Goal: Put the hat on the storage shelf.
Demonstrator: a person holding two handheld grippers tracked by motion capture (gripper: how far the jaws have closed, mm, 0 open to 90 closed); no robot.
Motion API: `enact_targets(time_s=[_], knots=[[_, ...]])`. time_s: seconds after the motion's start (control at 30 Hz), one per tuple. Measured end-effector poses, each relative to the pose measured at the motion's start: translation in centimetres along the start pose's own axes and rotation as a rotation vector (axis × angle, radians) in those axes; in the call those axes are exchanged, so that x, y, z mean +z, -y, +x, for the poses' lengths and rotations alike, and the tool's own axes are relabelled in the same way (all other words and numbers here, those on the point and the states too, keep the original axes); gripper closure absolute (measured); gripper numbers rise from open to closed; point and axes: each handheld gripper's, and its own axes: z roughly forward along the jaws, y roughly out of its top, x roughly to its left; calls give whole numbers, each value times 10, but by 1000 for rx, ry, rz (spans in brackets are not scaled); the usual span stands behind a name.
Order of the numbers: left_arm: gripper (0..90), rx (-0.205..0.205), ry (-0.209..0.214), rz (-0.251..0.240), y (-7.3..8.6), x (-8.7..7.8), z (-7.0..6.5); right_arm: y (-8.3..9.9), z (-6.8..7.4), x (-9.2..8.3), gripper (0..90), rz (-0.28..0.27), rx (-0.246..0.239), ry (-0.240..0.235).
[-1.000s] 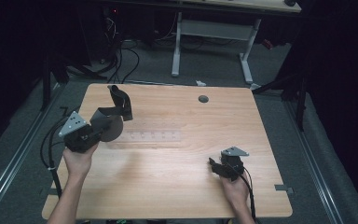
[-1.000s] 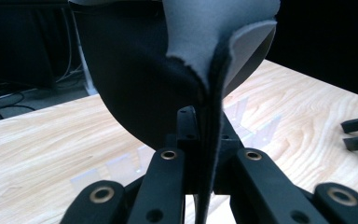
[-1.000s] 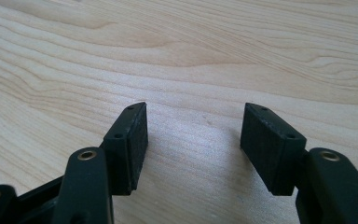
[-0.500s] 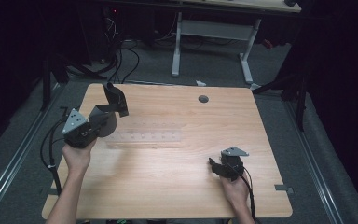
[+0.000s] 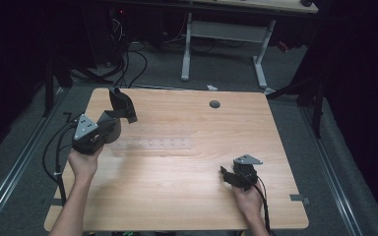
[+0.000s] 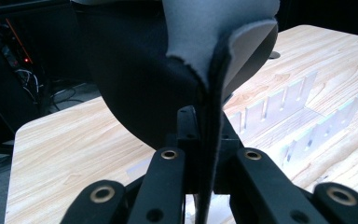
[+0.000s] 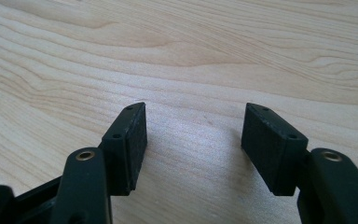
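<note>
Table [image 5: 177, 191] of light wood carries one dark floppy pad, one clear rack and two grippers. The pad [image 5: 120, 105] is round, black on one side and grey on the other, and it hangs bent near the far left corner of the table. The left gripper [image 5: 109, 124] pinches it tight: in the left gripper view the pad's thin edge [image 6: 209, 140] runs straight up between the two closed jaws, and the rest of it flops over above them. The clear rack [image 5: 152, 145] with its row of slots lies flat on the table just beside that gripper, toward the middle. The right gripper [image 5: 225, 173] rests near the near right corner, jaws wide apart, with bare wood between them. One small dark round hole [image 5: 214, 104] sits near the far edge. No writing can be read anywhere.
</note>
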Motion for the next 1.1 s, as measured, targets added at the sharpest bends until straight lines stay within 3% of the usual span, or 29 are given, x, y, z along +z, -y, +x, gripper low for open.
enact_targets(time_s=[0.3, 0.7, 1.1], knots=[[858, 2, -17, 6, 5, 5, 5, 0, 0, 0, 408, 0, -1, 0], [858, -61, -26, -16, 11, 5, 13, 0, 0, 0, 408, 0, 0, 0], [855, -89, -43, -2, 21, 8, 18, 0, 0, 0, 406, 1, 3, 1]])
